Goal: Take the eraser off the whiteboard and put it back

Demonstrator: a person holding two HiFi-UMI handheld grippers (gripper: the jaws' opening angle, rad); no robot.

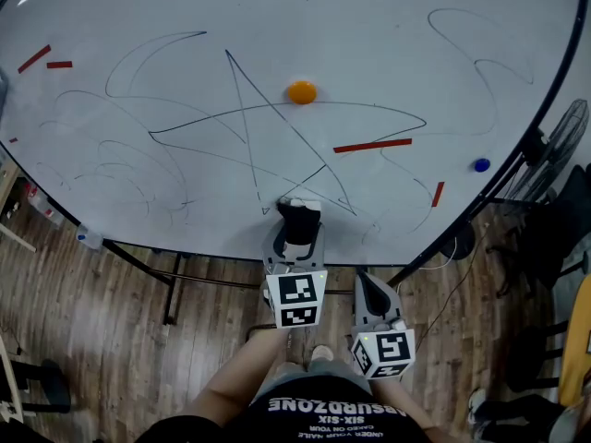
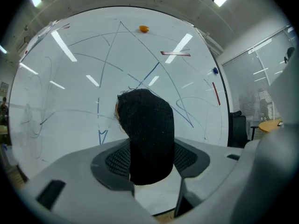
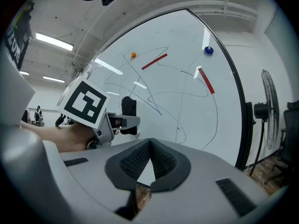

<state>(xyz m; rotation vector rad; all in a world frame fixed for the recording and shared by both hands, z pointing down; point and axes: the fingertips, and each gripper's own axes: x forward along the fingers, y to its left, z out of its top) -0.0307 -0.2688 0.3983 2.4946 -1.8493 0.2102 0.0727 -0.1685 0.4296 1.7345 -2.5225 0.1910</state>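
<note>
Nearest the person, the right gripper [image 3: 149, 146] hangs back, fingers pressed together on nothing. Ahead of it, the left gripper [image 2: 150, 155] clamps the black eraser [image 2: 147, 129], one pad on each flank, with most of it jutting past the fingertips toward the whiteboard [image 2: 70, 101]. It looks light and felt-soft, so the flanks seem the best place to hold it. Whether it touches the board, I cannot tell.
</note>
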